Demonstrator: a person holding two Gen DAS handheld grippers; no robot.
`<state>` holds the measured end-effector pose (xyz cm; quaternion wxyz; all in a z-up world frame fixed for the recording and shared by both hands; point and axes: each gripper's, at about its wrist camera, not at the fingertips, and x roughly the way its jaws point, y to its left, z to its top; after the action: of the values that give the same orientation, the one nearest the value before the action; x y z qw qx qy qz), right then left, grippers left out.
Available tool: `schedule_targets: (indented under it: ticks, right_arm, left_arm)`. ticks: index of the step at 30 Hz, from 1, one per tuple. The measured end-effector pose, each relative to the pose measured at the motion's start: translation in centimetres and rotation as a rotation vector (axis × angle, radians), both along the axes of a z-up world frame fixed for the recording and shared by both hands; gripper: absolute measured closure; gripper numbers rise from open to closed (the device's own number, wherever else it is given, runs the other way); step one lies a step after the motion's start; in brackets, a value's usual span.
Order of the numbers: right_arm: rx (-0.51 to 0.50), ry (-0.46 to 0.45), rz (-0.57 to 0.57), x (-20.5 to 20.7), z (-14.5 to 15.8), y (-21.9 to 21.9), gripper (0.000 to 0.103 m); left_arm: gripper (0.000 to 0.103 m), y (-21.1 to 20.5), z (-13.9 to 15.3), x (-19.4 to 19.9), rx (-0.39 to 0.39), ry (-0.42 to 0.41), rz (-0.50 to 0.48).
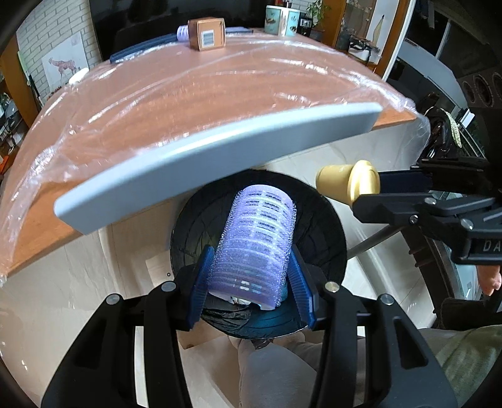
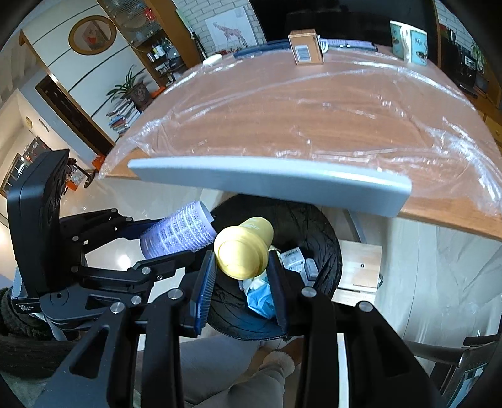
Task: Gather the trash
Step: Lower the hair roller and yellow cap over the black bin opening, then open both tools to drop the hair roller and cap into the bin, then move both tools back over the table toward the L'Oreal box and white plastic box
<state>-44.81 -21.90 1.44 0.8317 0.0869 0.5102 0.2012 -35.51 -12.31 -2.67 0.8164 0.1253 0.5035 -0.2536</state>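
My left gripper (image 1: 251, 276) is shut on a purple hair roller (image 1: 255, 241) and holds it over the open black-lined trash bin (image 1: 332, 232) on the floor below the table edge. My right gripper (image 2: 241, 270) is shut on a yellow cap-shaped bottle (image 2: 243, 248), also above the bin (image 2: 323, 238). The bin holds blue tissue (image 2: 262, 296) and small white boxes (image 2: 295, 259). The right gripper with the yellow bottle (image 1: 348, 180) shows in the left wrist view; the left gripper's roller (image 2: 177, 230) shows in the right wrist view, just left of the bottle.
A wooden table (image 1: 188, 103) covered in clear plastic wrap has a grey bar (image 1: 219, 157) at its near edge. At its far side stand a brown cardboard box (image 1: 207, 33), a printed mug (image 1: 280, 18) and another purple roller (image 1: 182, 32). A chair (image 2: 455, 354) is at right.
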Motion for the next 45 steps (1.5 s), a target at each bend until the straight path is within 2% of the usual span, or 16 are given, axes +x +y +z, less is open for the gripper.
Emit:
schedule_targets:
  ticks: [11, 15, 17, 18, 19, 20, 25, 29, 32, 33, 35, 37, 40, 45]
  right_arm:
    - [-0.034, 0.055, 0.0, 0.9, -2.4, 0.3, 0.069]
    - [-0.044, 0.069, 0.0, 1.4, -3.2, 0.4, 0.069]
    - [-0.049, 0.071, -0.008, 1.5, -3.3, 0.3, 0.068]
    - [-0.047, 0.072, -0.018, 1.6, -3.3, 0.1, 0.059]
    - [-0.038, 0.071, -0.028, 1.6, -3.2, 0.0, 0.044]
    - [-0.021, 0.066, -0.039, 1.6, -3.1, -0.3, 0.04]
    - [-0.029, 0.047, -0.057, 1.2, -2.1, -1.1, 0.04]
    - [-0.027, 0.004, -0.072, 0.8, 0.3, -1.9, 0.038]
    - [-0.008, -0.065, -0.085, 0.6, 3.0, -2.7, 0.032]
    - [-0.004, -0.089, -0.09, 0.6, 3.8, -2.8, 0.029]
    - [-0.01, -0.141, -0.107, 0.9, 5.6, -3.0, 0.023]
    - [-0.027, -0.2, -0.139, 1.9, 7.3, -3.3, 0.016]
    - [-0.048, -0.247, -0.185, 4.0, 8.6, -3.7, 0.012]
    - [-0.091, -0.278, -0.22, 8.9, 9.1, -3.3, 0.01]
  left_arm:
    - [0.054, -0.5, -2.6, 0.7, 0.055, 0.031, -0.011]
    - [0.054, -0.5, -3.0, 0.8, 0.047, 0.045, -0.014]
    - [0.049, -0.5, -3.1, 0.7, 0.037, 0.047, -0.024]
    - [0.045, -0.5, -3.1, 0.7, 0.049, 0.036, -0.022]
    - [0.038, -0.6, -3.0, 0.7, 0.056, 0.025, -0.02]
    - [0.037, -0.5, -2.9, 0.7, 0.055, 0.021, -0.021]
    - [0.037, 0.1, -2.4, 0.8, 0.039, 0.031, -0.004]
    - [0.037, 0.5, -0.5, 0.6, -0.008, 0.031, -0.007]
    - [0.036, 0.4, 2.3, -0.1, -0.074, 0.01, -0.05]
    - [0.034, 0.3, 3.3, -0.5, -0.091, -0.01, -0.069]
    - [0.022, -0.1, 5.2, -0.2, -0.108, -0.055, -0.09]
    - [0.015, -0.3, 7.1, 0.2, -0.114, -0.124, -0.093]
    - [0.012, 0.2, 9.1, 2.2, -0.12, -0.193, -0.05]
    - [0.012, 2.4, 10.5, 7.8, -0.132, -0.215, 0.064]
